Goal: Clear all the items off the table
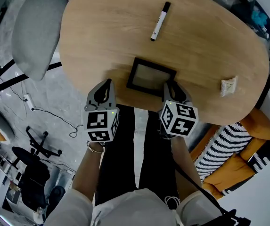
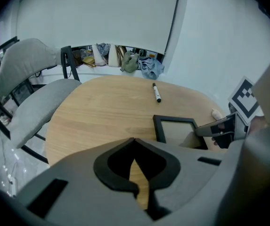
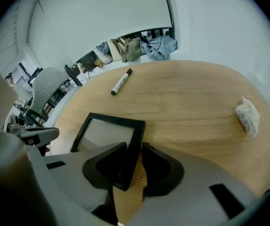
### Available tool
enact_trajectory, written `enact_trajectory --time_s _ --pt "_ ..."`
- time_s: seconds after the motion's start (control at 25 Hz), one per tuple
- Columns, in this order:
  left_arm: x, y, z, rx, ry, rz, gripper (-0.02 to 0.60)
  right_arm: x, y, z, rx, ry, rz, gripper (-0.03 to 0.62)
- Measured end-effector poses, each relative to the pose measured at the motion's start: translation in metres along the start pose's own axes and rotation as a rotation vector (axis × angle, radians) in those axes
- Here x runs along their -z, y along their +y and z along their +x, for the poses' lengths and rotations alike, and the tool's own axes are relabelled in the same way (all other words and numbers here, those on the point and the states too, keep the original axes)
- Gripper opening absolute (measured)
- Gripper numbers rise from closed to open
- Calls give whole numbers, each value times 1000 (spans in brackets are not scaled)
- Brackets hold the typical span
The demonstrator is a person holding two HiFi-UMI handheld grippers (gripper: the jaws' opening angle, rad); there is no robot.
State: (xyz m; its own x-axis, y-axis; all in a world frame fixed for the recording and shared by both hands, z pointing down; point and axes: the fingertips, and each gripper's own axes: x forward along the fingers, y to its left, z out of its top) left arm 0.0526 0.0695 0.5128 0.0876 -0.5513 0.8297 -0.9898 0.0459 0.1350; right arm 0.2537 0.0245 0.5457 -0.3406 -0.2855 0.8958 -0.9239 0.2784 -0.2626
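Hand-held gripper on your right [image 3: 134, 147] has its jaws partway apart, straddling the right-hand edge of the black rectangular picture frame [image 3: 107, 133]. There's a visible gap on the outer side, so I'd say nothing is clamped yet. The frame lies flat on the oval light-wood desk [image 1: 102, 32], right at the near rim, just in front of your legs.

That spot is my main worry. If you squeeze with only a corner's worth of bite, the frame will probably pivot out of the pads as you lift. A nudge toward you could slide it off the rim onto the floor, which is bad news if the pane is glass. Go deeper on the edge before closing.

Your left hand-held gripper [image 2: 134, 140] is pinched closed on nothing, hovering just beside the frame's left side, so it can't catch anything as it stands.

2 more things wait further out: the white marker pen with the black cap [image 1: 160, 21] and a crumpled off-white wad [image 1: 228, 85]. The pen looks like it could roll if bumped.
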Motion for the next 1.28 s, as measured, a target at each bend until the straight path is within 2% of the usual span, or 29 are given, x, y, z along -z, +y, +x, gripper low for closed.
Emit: enact_trajectory --time_s 0.2,0.36,0.56,0.92,1.04,1.28 --pt "-1 5 1 -5 -4 -7 8 0 1 3 30 20 -8 107" --pt "1 10 0 -10 -3 -17 6 0 1 3 28 18 50 91" --pt "2 9 1 -17 -6 66 8 -2 3 3 34 -2 5 81" --pt "9 29 -7 -35 -25 -89 8 -17 26 0 8 -10 -56 80" --pt "6 45 -15 -63 -50 -124 8 -31 49 1 -14 -9 -111 80" --pt "8 100 -40 -153 -108 -249 6 -62 119 16 -81 -12 -250 81"
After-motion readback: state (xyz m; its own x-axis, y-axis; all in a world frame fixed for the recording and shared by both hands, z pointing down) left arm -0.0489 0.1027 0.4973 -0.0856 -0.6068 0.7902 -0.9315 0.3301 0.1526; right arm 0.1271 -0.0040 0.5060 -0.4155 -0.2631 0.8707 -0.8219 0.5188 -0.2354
